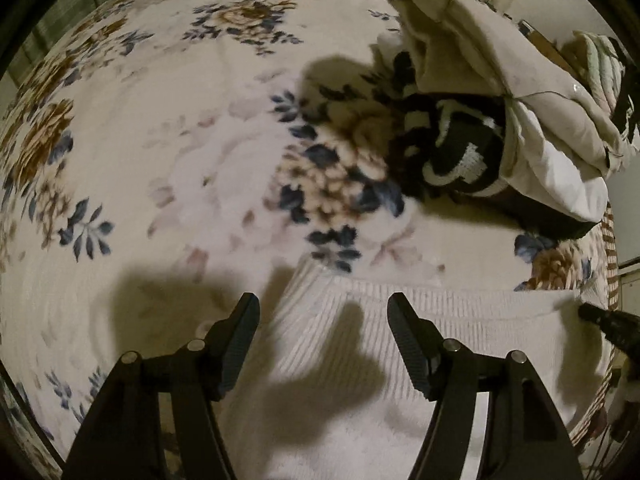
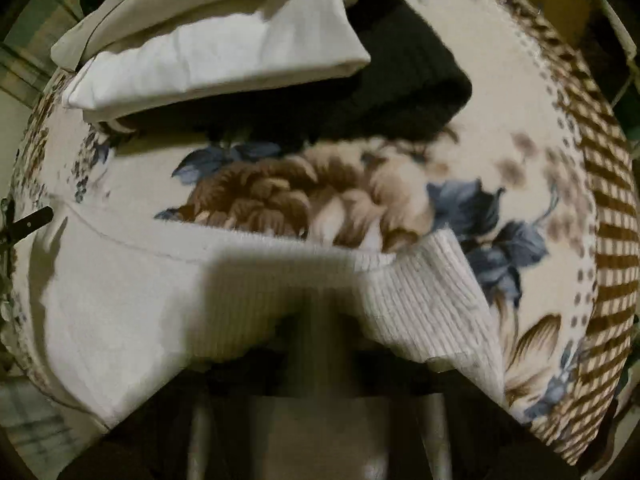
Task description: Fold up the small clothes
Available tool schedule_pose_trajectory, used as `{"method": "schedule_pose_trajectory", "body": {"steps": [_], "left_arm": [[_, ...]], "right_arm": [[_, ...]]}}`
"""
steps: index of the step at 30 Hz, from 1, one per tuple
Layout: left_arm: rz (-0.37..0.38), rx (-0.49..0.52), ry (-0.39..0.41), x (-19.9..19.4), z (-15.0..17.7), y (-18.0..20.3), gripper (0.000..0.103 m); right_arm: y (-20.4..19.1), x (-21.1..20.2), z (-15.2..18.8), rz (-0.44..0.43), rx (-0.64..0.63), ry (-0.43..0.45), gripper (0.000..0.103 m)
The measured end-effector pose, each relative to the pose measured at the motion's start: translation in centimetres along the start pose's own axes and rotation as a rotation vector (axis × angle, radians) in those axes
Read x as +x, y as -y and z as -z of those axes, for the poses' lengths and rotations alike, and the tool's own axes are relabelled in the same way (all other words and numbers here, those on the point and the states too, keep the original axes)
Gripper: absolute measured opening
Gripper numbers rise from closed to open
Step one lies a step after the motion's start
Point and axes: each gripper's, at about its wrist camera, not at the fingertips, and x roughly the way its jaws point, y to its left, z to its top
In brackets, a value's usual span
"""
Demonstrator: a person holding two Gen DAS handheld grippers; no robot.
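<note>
A white ribbed knit garment [image 1: 400, 344] lies on the floral blanket [image 1: 160, 140], near the bottom of the left wrist view. My left gripper [image 1: 323, 312] is open just above it, one finger on each side of its ribbed hem, holding nothing. In the right wrist view the same white garment [image 2: 160, 300] drapes over my right gripper [image 2: 320, 320], whose fingers are hidden under the cloth; the ribbed edge [image 2: 432, 300] is lifted and appears pinched. The right gripper's tip shows in the left wrist view [image 1: 600, 320] at the garment's right end.
A pile of clothes lies beyond: a beige garment [image 1: 480, 40], a folded white cloth [image 2: 224, 52], a black-and-white knit [image 1: 452, 148] and a black knit [image 2: 400, 80]. The blanket's brown striped border [image 2: 608, 200] marks the right edge.
</note>
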Motion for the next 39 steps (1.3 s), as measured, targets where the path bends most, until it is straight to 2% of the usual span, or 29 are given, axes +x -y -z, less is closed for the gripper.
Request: {"method": "schedule_pose_trajectory", "body": {"steps": [3, 8, 13, 17, 18, 19, 20, 22, 24, 26, 29, 31, 33, 35, 36, 37, 39], "left_arm": [[0.011, -0.019, 0.016, -0.2, -0.1, -0.3, 0.064], [0.027, -0.065, 0.016, 0.0, -0.5, -1.3, 0.064], [0.006, -0.032, -0.014, 1.6, -0.8, -1.5, 0.064], [-0.061, 0.03, -0.068, 4.5, -0.7, -1.5, 0.064], [-0.069, 0.05, -0.06, 4.9, -0.5, -1.6, 0.054], [-0.064, 0.065, -0.039, 4.9, -0.3, -1.8, 0.02], [-0.068, 0.083, -0.027, 4.8, -0.2, -1.8, 0.009], [-0.067, 0.104, 0.033, 3.7, 0.0, -2.3, 0.007], [-0.068, 0.078, 0.046, 3.6, 0.1, -3.6, 0.006], [-0.069, -0.046, 0.027, 4.1, 0.0, -6.7, 0.006], [-0.045, -0.155, 0.009, 3.8, -0.2, -9.1, 0.006], [-0.027, -0.167, 0.004, 2.6, -0.2, -9.1, 0.007], [-0.012, -0.167, 0.012, 1.1, -0.1, -8.6, 0.011], [0.018, -0.161, 0.039, -0.8, 0.4, -8.0, 0.038], [0.048, -0.166, 0.052, -1.4, 0.8, -7.9, 0.069], [0.093, -0.18, 0.067, -1.9, 1.3, -7.7, 0.08], [0.137, -0.193, 0.058, -1.6, 1.9, -7.3, 0.08]], "right_arm": [[0.2, -1.6, 0.2, 0.037, 0.028, 0.094, 0.004], [2.2, -4.0, -0.2, 0.096, 0.154, 0.232, 0.003], [3.7, -3.1, -1.3, 0.136, 0.212, 0.229, 0.003], [3.2, -1.6, -1.8, 0.181, 0.215, 0.205, 0.003], [3.1, -1.2, -1.9, 0.185, 0.214, 0.197, 0.003], [3.1, -0.7, -1.8, 0.188, 0.21, 0.179, 0.003], [3.1, -0.4, -1.7, 0.193, 0.206, 0.171, 0.003], [3.0, 0.0, -1.6, 0.184, 0.191, 0.148, 0.003], [2.9, -0.5, -1.3, 0.176, 0.181, 0.156, 0.003], [3.1, -1.1, -1.0, 0.181, 0.177, 0.17, 0.003], [3.7, -0.8, -0.6, 0.177, 0.192, 0.144, 0.003], [4.1, -0.6, -0.6, 0.147, 0.203, 0.11, 0.005], [4.9, -1.2, -0.5, 0.063, 0.246, 0.08, 0.01], [6.0, -3.0, 0.2, 0.025, 0.294, 0.093, 0.027], [6.9, -4.5, 1.0, -0.004, 0.331, 0.12, 0.048], [7.8, -5.5, 1.8, -0.022, 0.364, 0.143, 0.057], [10.1, -7.1, 3.9, -0.052, 0.445, 0.172, 0.06]]}}
